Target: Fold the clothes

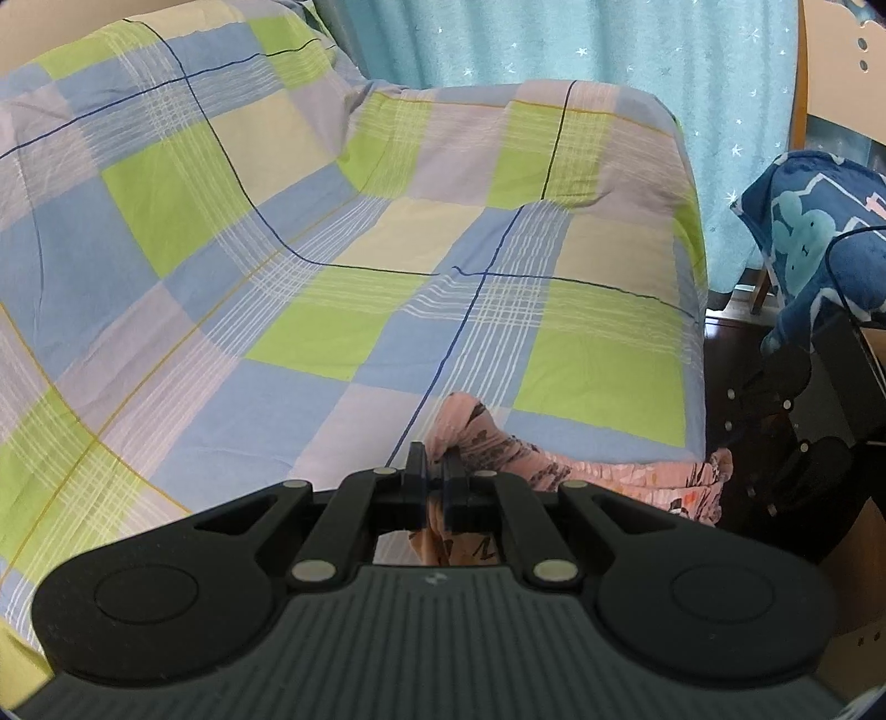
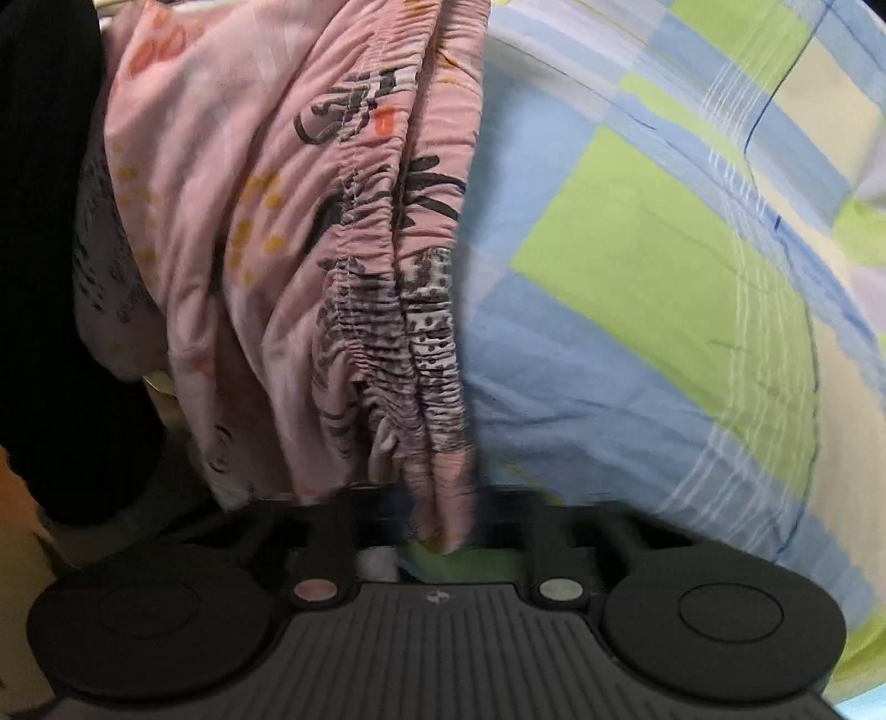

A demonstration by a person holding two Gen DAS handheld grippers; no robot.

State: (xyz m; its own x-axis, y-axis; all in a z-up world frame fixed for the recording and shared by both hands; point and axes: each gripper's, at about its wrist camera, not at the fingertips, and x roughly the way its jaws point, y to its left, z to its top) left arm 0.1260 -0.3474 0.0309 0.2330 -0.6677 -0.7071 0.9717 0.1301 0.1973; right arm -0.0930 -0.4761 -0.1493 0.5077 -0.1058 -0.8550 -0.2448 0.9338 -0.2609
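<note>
Nearest, the left claw [image 1: 437,471] is clenched on a bunched edge of the pink printed garment [image 1: 609,476], which trails from there toward the right edge of the bed [image 1: 332,277] and hangs partly over it. In the right wrist view the right claw [image 2: 443,531] has the gathered, elastic-looking band of the same garment [image 2: 310,232] running down into it; it appears clamped on that band, though blur and fabric hide the fingertips. The cloth looks thin, light and limp, so it should sag and crumple unless held taut at two corners of the band. Beyond the garment the plaid bedsheet [image 1: 581,365] lies fairly smooth, offering room to spread it. Past the bed's right edge stand a chair draped with a blue blanket [image 1: 808,243], then the pale blue curtain [image 1: 554,44]; neither blocks the way.
</note>
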